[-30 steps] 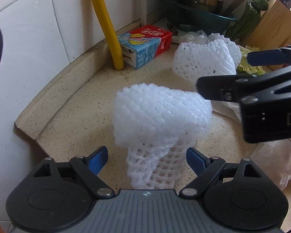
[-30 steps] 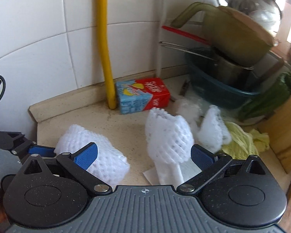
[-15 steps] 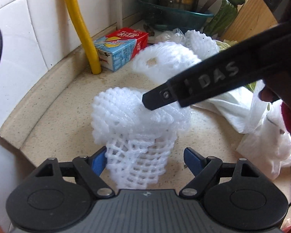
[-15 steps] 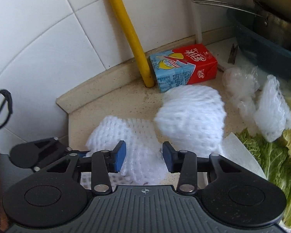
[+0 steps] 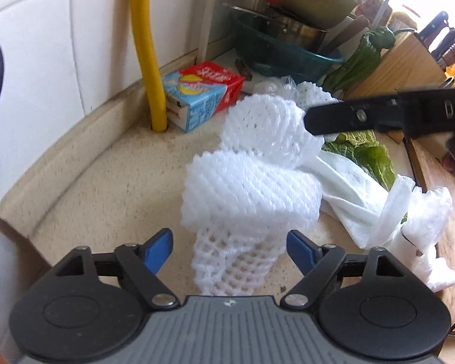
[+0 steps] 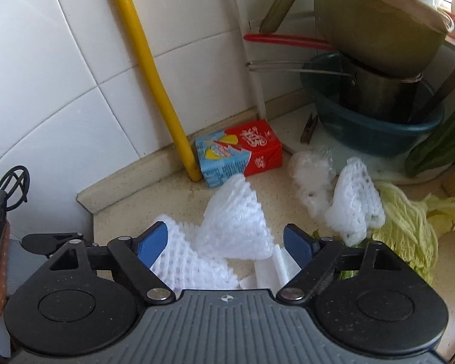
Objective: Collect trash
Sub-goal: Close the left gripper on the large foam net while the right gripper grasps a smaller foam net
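Left claw (image 5: pixel 229 250): you are keeping it spread wide, squeezing nothing | white foam net sleeve (image 5: pixel 251 194): sitting between the blue pads, long way pointing ahead | right claw (image 6: pixel 224 242): just opening, another white foam net (image 6: pixel 235 224) lying loose inside | left is nearer.

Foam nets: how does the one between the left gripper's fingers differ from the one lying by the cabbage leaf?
The foam net in the left gripper stands upright, bunched wide on top; the foam net by the cabbage leaf lies slumped on the counter. The first sits between open jaws; the second is beside none. Both are white mesh.
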`<state>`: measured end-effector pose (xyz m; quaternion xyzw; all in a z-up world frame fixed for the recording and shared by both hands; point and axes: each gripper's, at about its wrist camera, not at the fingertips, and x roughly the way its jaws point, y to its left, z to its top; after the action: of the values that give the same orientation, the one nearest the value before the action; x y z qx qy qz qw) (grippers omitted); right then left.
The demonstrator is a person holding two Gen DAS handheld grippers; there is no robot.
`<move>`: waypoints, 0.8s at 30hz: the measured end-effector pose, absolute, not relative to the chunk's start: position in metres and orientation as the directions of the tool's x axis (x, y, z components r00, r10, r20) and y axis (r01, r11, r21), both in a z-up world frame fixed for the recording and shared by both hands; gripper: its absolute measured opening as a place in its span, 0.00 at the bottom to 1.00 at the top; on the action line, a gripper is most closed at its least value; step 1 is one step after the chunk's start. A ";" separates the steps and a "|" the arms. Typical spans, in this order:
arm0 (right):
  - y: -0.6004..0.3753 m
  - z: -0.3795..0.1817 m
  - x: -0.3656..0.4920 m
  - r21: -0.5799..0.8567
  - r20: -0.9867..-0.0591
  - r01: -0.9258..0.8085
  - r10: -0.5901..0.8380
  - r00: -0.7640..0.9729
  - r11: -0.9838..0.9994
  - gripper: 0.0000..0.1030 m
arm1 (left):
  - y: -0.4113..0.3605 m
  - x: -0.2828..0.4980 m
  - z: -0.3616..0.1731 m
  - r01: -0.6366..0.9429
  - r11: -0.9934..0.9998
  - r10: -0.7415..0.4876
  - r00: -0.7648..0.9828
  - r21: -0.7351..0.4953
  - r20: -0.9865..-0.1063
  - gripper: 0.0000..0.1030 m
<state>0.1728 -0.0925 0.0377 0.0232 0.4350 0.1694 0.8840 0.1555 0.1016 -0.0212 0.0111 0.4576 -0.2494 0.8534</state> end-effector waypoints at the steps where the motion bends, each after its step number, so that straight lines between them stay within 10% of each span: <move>1: -0.092 0.038 0.179 0.182 -0.752 -0.283 0.319 0.576 0.942 0.96 | 0.097 0.158 -0.020 0.446 0.875 -0.406 0.469 -0.187 -0.784 0.83; 5: -0.084 0.015 0.212 0.167 -0.782 -0.283 0.302 0.546 0.944 0.96 | 0.078 0.173 -0.024 0.440 0.888 -0.366 0.503 -0.133 -0.783 0.86; 9: -0.089 -0.021 0.235 0.210 -0.854 -0.217 0.287 0.434 0.953 0.50 | 0.062 0.187 -0.038 0.424 0.901 -0.317 0.503 -0.090 -0.804 0.85; 24: -0.110 -0.020 0.228 0.334 -0.825 -0.136 0.359 0.436 0.933 0.37 | 0.047 0.192 -0.044 0.427 0.903 -0.265 0.453 -0.054 -0.851 0.98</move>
<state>0.2278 -0.1100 -0.0201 0.1093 0.5101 0.1470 0.8404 0.1918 0.0468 -0.0435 0.0839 0.4814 -0.2039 0.8483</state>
